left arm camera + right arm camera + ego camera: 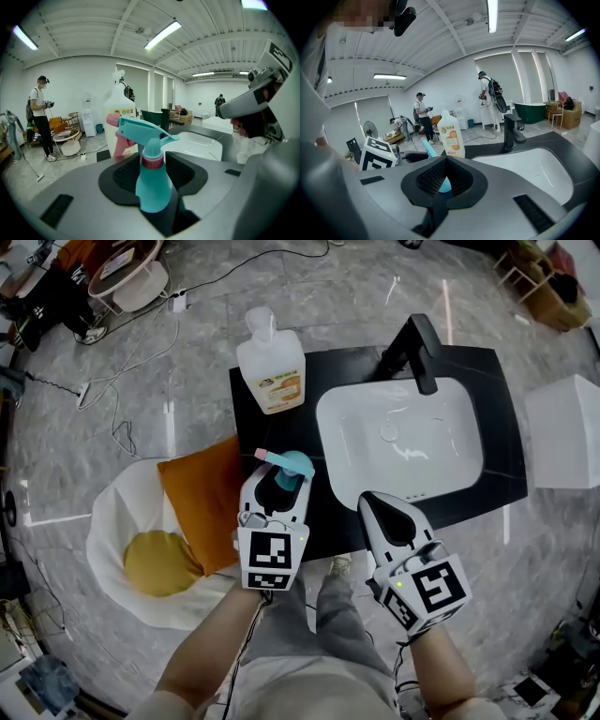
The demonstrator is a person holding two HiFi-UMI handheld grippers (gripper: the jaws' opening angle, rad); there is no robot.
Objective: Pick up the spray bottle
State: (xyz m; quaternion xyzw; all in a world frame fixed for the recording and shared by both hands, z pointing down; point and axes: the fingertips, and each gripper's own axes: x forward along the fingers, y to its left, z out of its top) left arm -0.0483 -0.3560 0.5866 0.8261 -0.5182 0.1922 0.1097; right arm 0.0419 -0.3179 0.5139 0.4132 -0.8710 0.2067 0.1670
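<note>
Spray bottle (151,187): left claw (278,486) clamped below its collar; we should lift it straight, upright. Right claw (440,183): closed, empty.

Counter (272,432): basin (441,460) set in its right part; tap (417,348) behind the basin; jug (270,367) at the back left corner.
Spray bottle (292,465): at the counter's front left, between the jaws of the left gripper (279,482).
Right gripper (372,502): right of it, before the basin.
Cushion (202,498): on chair (112,521), left of counter.
Box (567,432): right of counter.
</note>
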